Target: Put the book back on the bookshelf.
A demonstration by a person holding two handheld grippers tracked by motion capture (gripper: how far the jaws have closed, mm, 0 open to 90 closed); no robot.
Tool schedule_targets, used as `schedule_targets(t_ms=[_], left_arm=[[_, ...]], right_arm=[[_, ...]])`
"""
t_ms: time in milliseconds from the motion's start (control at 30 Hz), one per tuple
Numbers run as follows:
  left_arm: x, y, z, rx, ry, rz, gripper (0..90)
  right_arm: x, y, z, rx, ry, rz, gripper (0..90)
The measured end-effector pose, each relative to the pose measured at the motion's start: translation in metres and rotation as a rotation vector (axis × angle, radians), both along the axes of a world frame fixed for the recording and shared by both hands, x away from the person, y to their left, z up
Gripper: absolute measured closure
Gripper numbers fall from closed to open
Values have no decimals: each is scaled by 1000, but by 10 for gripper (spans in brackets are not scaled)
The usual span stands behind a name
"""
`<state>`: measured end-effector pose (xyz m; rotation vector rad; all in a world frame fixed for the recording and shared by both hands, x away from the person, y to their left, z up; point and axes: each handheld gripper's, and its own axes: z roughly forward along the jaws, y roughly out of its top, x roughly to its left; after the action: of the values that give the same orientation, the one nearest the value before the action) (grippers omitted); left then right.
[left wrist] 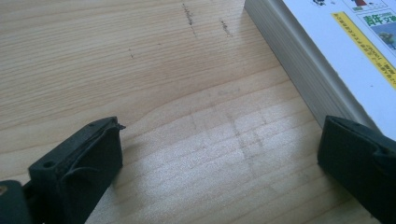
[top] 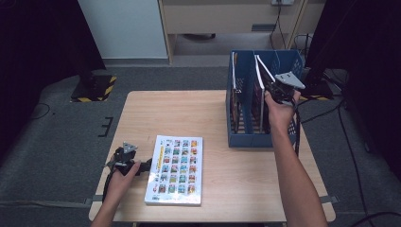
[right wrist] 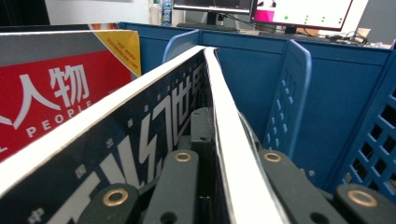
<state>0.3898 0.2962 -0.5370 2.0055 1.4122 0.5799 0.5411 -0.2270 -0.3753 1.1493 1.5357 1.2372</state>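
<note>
From the high view, a light wooden table (top: 142, 109) carried a thick book (top: 176, 169) lying flat with a cover of small colourful squares, and a blue file rack (top: 246, 139) standing toward the far right. The left gripper (top: 147, 165) lay low on the table in the person's left hand (top: 122, 177), its tips just beside the book's near long edge. The right gripper (top: 270, 87), held up in the right hand (top: 280, 111), sat at the top of the rack, and a dark magazine (top: 263, 75) with a white edge leaned out of the middle compartment right at its tips.

In the left gripper view, the two black jaws stood wide apart with nothing but bare wood between them. The book (left wrist: 327, 60) lay ahead and to the right of the tool, its page block facing the gap; the right jaw was at the book's edge, though contact could not be judged.

In the right gripper view, the jaws were closed on the dark magazine (right wrist: 154, 135), whose white edge ran straight ahead from between them. A red magazine (right wrist: 51, 98) stood to the tool's left, and the blue rack walls (right wrist: 299, 93) rose ahead and to its right. Monitors (right wrist: 261, 9) showed beyond the rack.
</note>
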Motion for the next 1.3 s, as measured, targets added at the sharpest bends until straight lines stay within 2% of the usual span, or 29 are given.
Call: schedule_targets(t_ms=[300, 433, 600, 1133, 1300], left_arm=[[0, 0, 0, 0, 0, 0, 0], [0, 0, 0, 0, 0, 0, 0], [0, 0, 0, 0, 0, 0, 0], [0, 0, 0, 0, 0, 1, 0], [0, 0, 0, 0, 0, 1, 0]], right_arm=[[-3, -2, 2, 54, 13, 29, 756], [-7, -2, 3, 49, 20, 38, 667], [-11, -5, 1, 60, 35, 32, 606], [-31, -7, 7, 33, 53, 44, 599], [-36, -5, 5, 23, 56, 53, 610]])
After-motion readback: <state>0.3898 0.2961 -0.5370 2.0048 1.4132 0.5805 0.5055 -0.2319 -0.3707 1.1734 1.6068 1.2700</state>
